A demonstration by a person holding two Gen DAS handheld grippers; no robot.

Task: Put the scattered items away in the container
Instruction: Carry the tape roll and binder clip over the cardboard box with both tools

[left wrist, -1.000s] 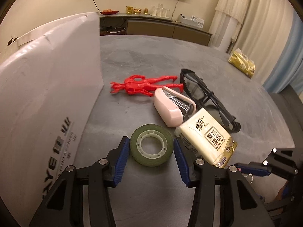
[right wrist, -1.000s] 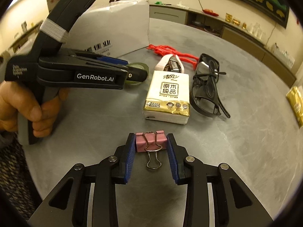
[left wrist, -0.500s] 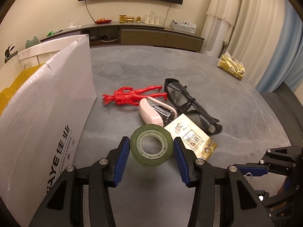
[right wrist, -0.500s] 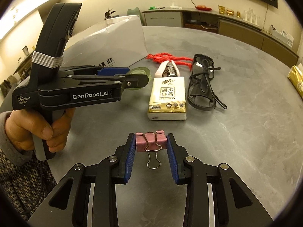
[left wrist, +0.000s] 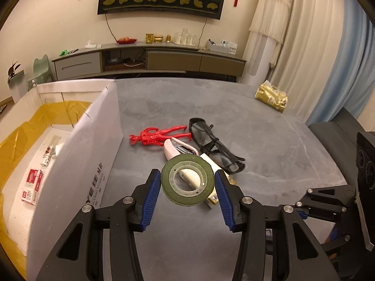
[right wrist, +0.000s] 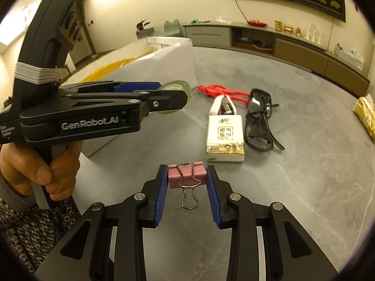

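My left gripper (left wrist: 187,182) is shut on a green tape roll (left wrist: 187,195), held in the air above the grey table (left wrist: 269,145), just right of the white cardboard box (left wrist: 70,164). My right gripper (right wrist: 187,182) is shut on a pink binder clip (right wrist: 187,176), lifted above the table's near side. On the table lie a red toy figure (left wrist: 157,137), a pink stapler (right wrist: 223,106), a tissue pack (right wrist: 225,138) and black glasses (right wrist: 257,119). In the right wrist view the left gripper (right wrist: 173,96) and the tape roll (right wrist: 174,87) hang beside the box (right wrist: 164,63).
The box is lined with yellow plastic (left wrist: 21,140) and holds a small red-and-white carton (left wrist: 31,188) and a tube (left wrist: 49,152). A gold packet (left wrist: 270,96) lies at the table's far right edge. A person's hand (right wrist: 39,166) grips the left tool. A dark chair (left wrist: 332,135) stands right.
Both grippers have risen: the tape roll came up off the table in the left gripper, and the box's inside has come into view. The right gripper lifted with the binder clip.
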